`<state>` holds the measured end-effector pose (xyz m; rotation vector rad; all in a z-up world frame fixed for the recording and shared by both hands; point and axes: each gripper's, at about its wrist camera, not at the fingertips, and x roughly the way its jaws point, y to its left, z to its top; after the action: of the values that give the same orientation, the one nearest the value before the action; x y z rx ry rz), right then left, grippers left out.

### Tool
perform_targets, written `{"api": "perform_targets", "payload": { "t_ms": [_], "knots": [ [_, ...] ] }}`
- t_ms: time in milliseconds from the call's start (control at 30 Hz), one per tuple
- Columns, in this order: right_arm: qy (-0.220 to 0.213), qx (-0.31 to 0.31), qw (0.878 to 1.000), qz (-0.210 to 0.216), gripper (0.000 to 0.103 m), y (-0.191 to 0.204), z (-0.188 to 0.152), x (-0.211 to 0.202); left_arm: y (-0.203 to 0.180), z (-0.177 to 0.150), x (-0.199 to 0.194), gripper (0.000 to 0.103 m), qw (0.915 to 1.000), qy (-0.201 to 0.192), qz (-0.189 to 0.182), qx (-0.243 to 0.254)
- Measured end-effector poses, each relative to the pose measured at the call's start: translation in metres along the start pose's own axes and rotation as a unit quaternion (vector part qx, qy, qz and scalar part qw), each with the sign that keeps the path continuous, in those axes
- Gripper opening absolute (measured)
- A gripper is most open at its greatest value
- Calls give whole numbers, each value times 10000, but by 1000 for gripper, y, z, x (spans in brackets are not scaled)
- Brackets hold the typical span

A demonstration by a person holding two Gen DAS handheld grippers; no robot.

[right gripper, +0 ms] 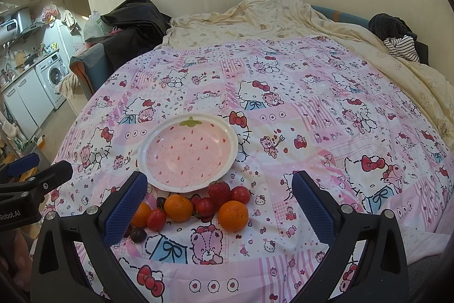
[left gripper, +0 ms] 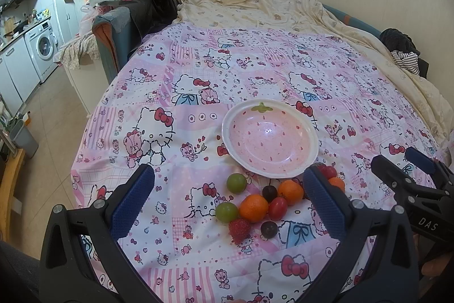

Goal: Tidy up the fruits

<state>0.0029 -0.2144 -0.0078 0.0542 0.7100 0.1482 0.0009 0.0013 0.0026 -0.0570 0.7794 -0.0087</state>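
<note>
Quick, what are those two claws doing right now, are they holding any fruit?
Left claw: open, holding nothing.
Right claw: open, holding nothing.

A home: a bed (left gripper: pixel 255 70) beside a kitchenette's washing machine (left gripper: pixel 42 47).

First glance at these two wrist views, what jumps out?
The pink strawberry-patterned plate sits empty in the middle of the Hello Kitty bedspread. Just in front of it lies a loose cluster of fruit: oranges, green grapes, cherry tomatoes and strawberries. Both the left gripper and right gripper hang open above the pile, holding nothing.
</note>
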Motion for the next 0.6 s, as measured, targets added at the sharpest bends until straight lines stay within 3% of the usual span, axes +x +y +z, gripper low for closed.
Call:
{"api": "perform_targets", "payload": {
  "t_ms": [600],
  "knots": [
    [1,123,9999,27,103,-6,3,0,6,1,-1,103,10000,-16,80,36]
  ]
}}
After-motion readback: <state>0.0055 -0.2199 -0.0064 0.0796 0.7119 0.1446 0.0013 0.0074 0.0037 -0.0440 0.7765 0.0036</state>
